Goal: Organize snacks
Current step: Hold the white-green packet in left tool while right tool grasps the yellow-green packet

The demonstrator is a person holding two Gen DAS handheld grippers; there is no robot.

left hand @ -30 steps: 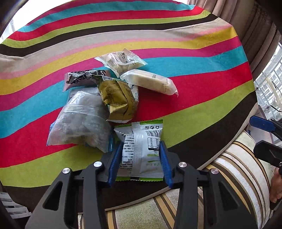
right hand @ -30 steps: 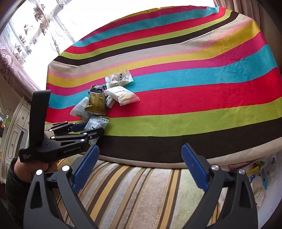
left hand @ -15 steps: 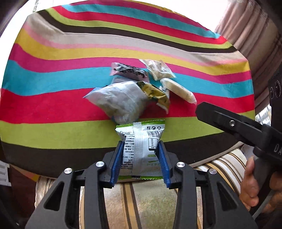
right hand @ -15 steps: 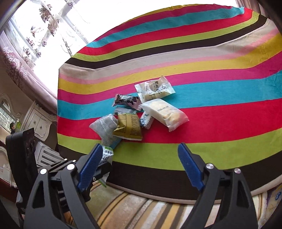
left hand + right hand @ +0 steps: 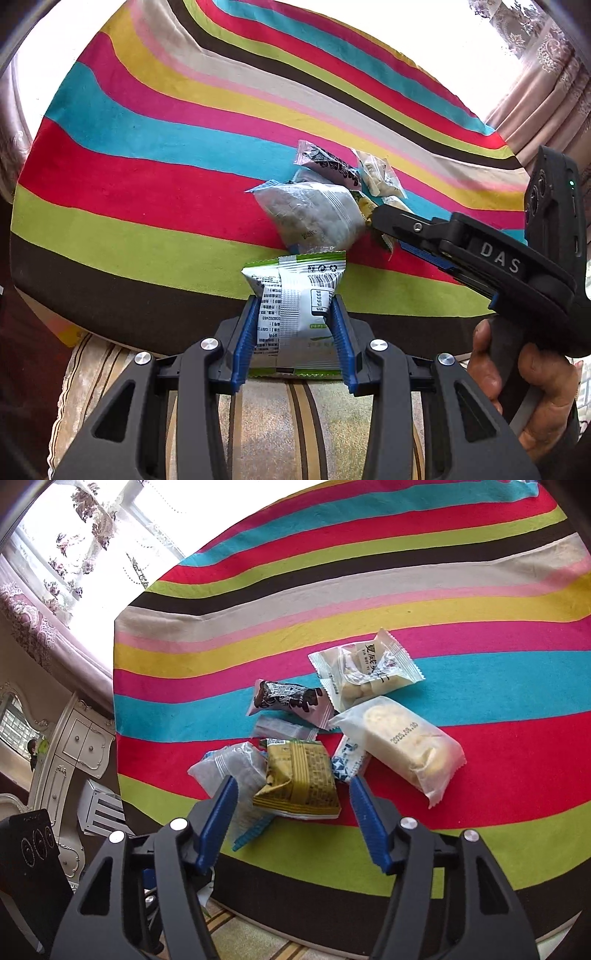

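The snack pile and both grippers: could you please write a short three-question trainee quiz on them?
1. True or false: the left gripper is shut on the green-and-white packet.
2. Which packet lies between the open fingers of the right gripper? A. olive-yellow packet B. black-and-pink packet C. dated clear packet
3. Fill in: the snacks rest on a ____ cloth.

Key: 1 true; 2 A; 3 striped.

the broad-striped fabric cloth (image 5: 424,602) runs red, teal, lime, dark brown, beige, pink and yellow. at six o'clock in the left view, a white-and-green printed packet (image 5: 295,306) sits between blue ribbed pads (image 5: 245,343). the right view's centre shows an olive-yellow crinkled wrapper (image 5: 299,779) with dark print — at twelve o'clock of it, a black-and-pink glossy packet (image 5: 288,701).
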